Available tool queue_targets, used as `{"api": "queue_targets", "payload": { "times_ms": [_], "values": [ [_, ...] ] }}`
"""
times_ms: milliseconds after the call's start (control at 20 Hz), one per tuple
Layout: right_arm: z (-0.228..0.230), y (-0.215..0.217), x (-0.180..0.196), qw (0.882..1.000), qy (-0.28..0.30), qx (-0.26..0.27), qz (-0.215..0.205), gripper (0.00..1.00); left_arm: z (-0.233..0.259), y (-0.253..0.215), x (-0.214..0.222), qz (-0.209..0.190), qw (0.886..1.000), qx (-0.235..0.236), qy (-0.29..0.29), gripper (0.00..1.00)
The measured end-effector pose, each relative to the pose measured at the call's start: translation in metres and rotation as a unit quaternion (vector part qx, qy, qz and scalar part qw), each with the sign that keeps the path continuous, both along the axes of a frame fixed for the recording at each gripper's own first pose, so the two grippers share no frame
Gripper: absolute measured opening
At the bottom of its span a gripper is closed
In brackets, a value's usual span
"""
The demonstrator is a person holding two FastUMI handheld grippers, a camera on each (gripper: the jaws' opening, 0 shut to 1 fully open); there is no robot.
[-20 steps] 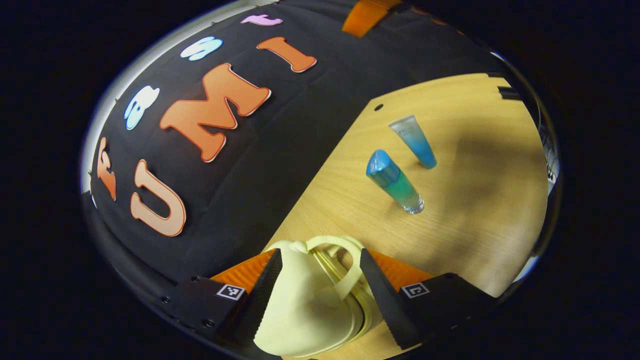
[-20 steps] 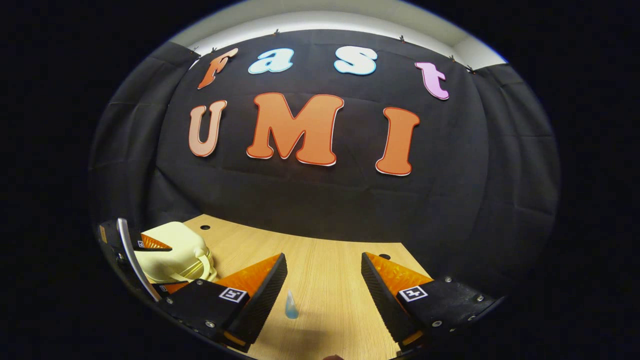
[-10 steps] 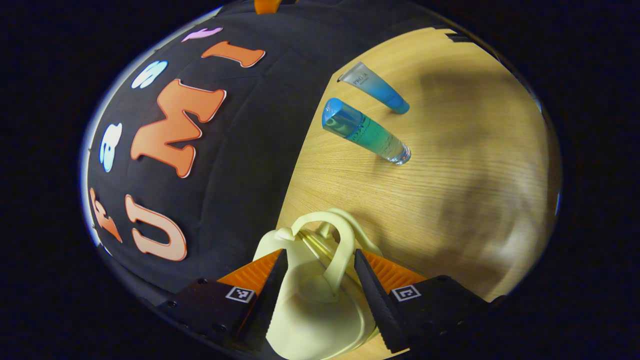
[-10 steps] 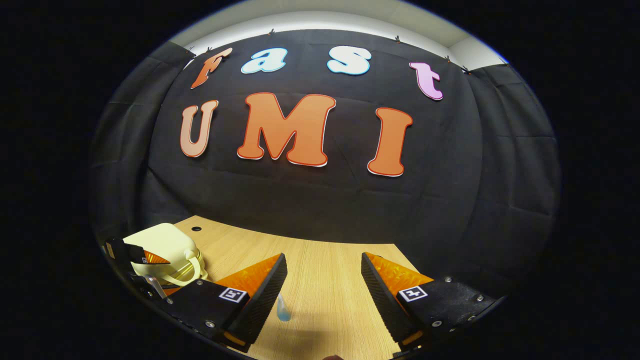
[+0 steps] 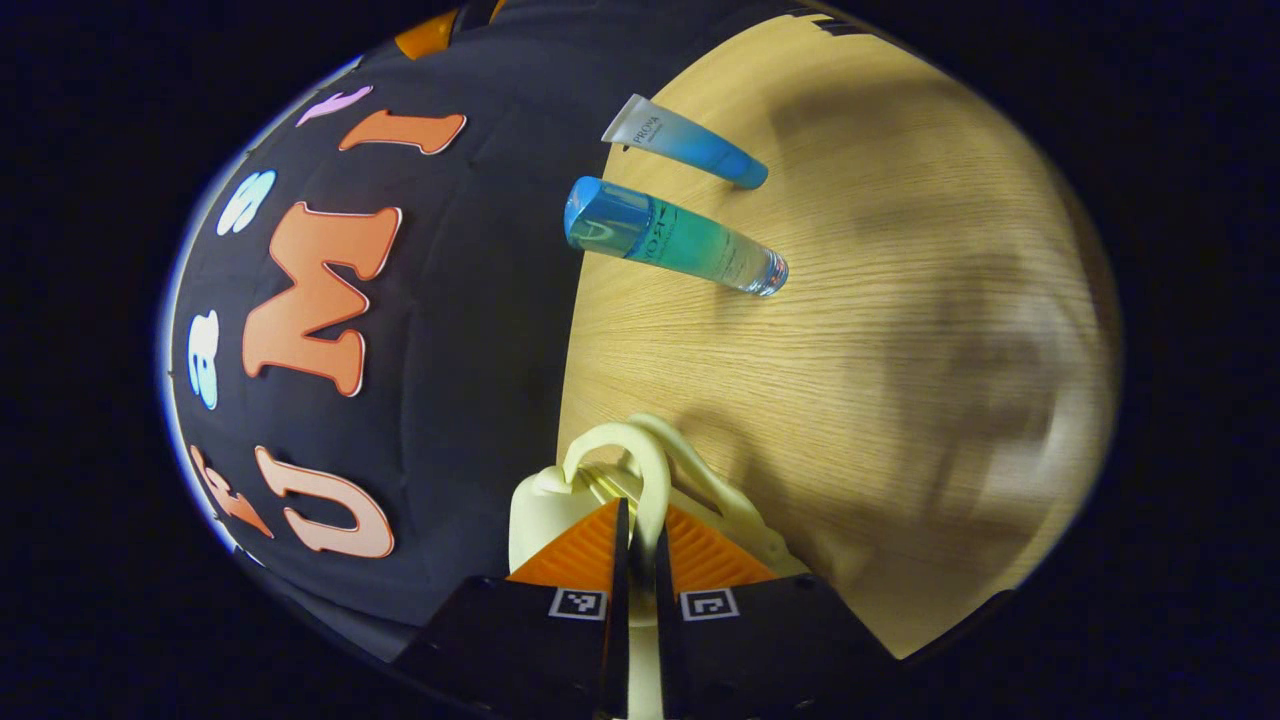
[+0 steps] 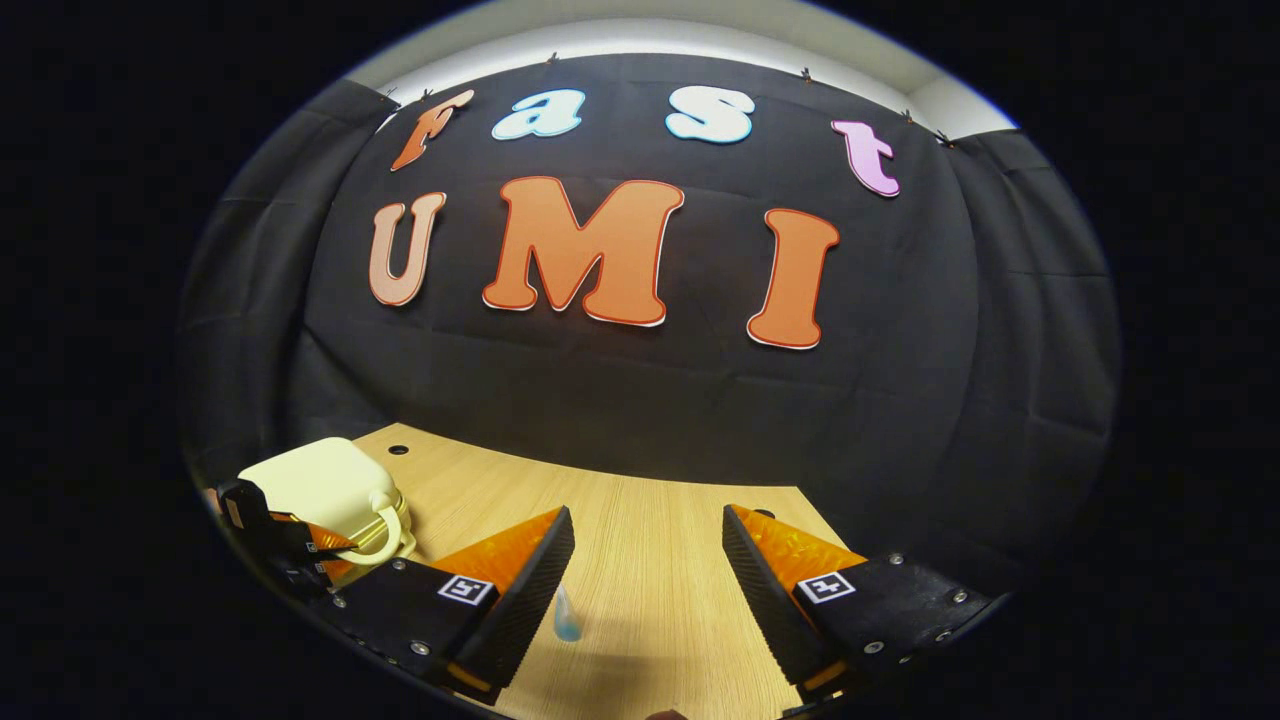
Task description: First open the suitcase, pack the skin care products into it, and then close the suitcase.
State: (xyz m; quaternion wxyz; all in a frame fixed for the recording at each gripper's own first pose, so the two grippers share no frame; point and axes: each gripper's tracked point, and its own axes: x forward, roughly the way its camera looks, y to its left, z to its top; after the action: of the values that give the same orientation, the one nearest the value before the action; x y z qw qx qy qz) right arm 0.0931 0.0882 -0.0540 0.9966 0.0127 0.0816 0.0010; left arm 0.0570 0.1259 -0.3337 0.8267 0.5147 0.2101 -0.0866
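Clamping the handle point(image 5: 640, 470) of the cream suitcase point(image 5: 545, 505), the left gripper point(image 5: 637, 560) has both fingers pressed on it. The right gripper point(image 6: 645, 560) hovers, jaws apart, above the table point(image 6: 650, 520). The bottle point(image 5: 672, 237) and tube point(image 5: 685, 142) stand nearby (both upright).

Suitcase point(image 6: 320, 485) on table point(image 5: 900, 380), left of tube point(image 5: 685, 145) and bottle point(image 5: 675, 240); bottle nearer suitcase.
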Motion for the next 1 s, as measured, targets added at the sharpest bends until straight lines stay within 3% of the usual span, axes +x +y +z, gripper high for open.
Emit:
{"api": "queue_targets", "payload": {
  "times_ms": [50,250,400,650,1000],
  "values": [
    [-0.001,0.001,0.000,1.000,0.002,0.000,0.002,0.95,0.009,0.002,-0.002,0.000,1.000,-0.015,-0.008,0.02],
    [-0.006,0.014,0.000,1.000,0.009,0.011,0.017,0.95,0.042,0.020,0.003,0.034,0.994,-0.098,-0.024,0.01],
    [-0.013,0.028,0.003,0.999,0.018,0.008,0.030,0.95,0.078,0.042,0.000,0.065,0.984,-0.157,-0.053,0.01],
    [-0.017,0.053,0.002,0.998,0.028,0.004,0.052,0.95,0.131,0.092,0.002,0.125,0.949,-0.274,-0.097,0.01],
    [-0.016,0.080,0.010,0.997,0.038,0.004,0.067,0.95,0.173,0.182,-0.007,0.191,0.893,-0.380,-0.145,0.01]
  ]
}}
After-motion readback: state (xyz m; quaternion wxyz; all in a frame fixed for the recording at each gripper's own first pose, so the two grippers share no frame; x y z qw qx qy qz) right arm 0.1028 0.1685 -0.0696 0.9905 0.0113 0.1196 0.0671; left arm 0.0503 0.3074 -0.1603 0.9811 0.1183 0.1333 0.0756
